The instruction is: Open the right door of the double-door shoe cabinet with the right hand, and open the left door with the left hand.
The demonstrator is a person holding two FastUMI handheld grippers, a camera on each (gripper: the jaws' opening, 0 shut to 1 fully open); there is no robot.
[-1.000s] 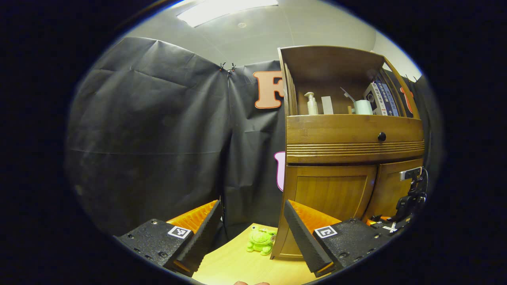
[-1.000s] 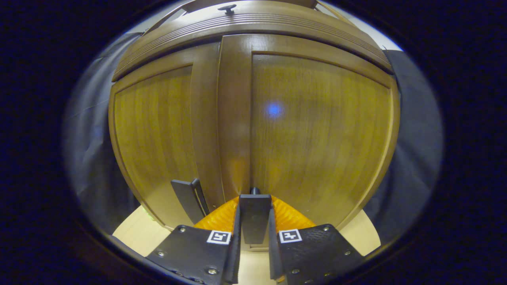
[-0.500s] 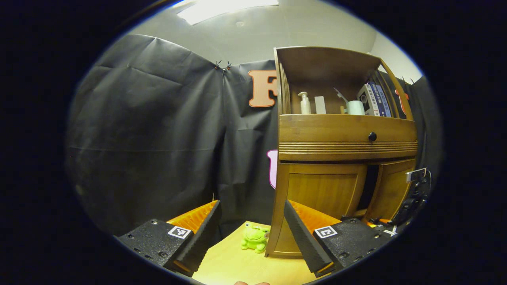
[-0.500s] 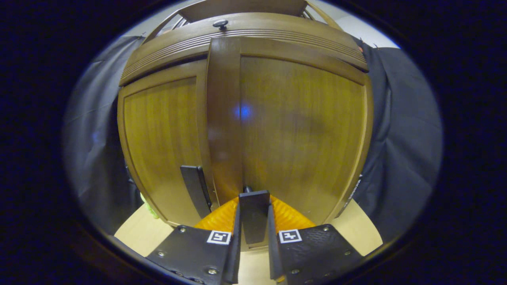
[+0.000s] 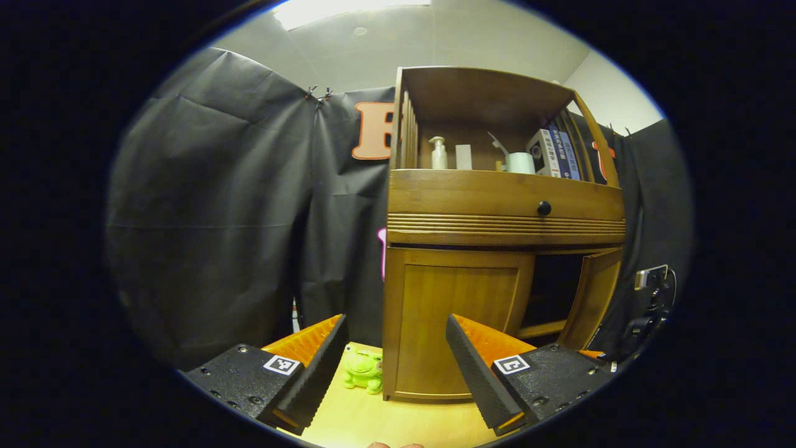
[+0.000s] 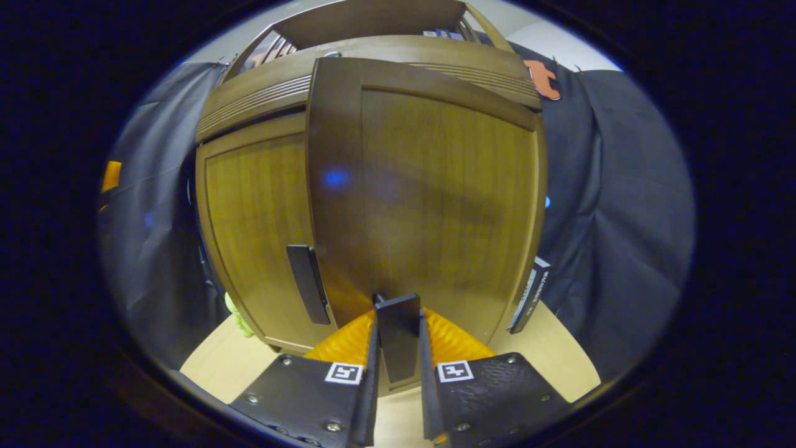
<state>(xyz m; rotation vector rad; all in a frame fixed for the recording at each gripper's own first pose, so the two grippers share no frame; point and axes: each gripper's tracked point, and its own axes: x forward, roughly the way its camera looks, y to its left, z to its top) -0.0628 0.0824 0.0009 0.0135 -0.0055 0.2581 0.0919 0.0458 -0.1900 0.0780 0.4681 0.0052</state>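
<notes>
The wooden shoe cabinet [image 5: 504, 205] stands right of centre in the left gripper view. Its left door [image 5: 457, 317] is closed. The right door [image 5: 598, 295] is swung partly out, leaving a dark gap [image 5: 553, 286]. My left gripper [image 5: 395, 367] is open and empty, well short of the left door. In the right gripper view the right door [image 6: 429, 199] is close up, and my right gripper [image 6: 398, 373] is shut on its flat black handle [image 6: 398, 333]. The left door's handle [image 6: 308, 283] hangs free on the left door [image 6: 255, 230].
A green frog toy [image 5: 364, 371] sits on the light wooden surface [image 5: 398, 420] by the cabinet's left corner. The upper shelf holds a pump bottle [image 5: 438, 154], a roll and books. A drawer with a black knob [image 5: 544, 208] lies above the doors. A thin box [image 6: 528, 302] leans at the cabinet's right side.
The right door has swung out from closed to partly open, with my right gripper still on its handle. The left gripper has turned, so the cabinet sits nearer the middle of its view.
</notes>
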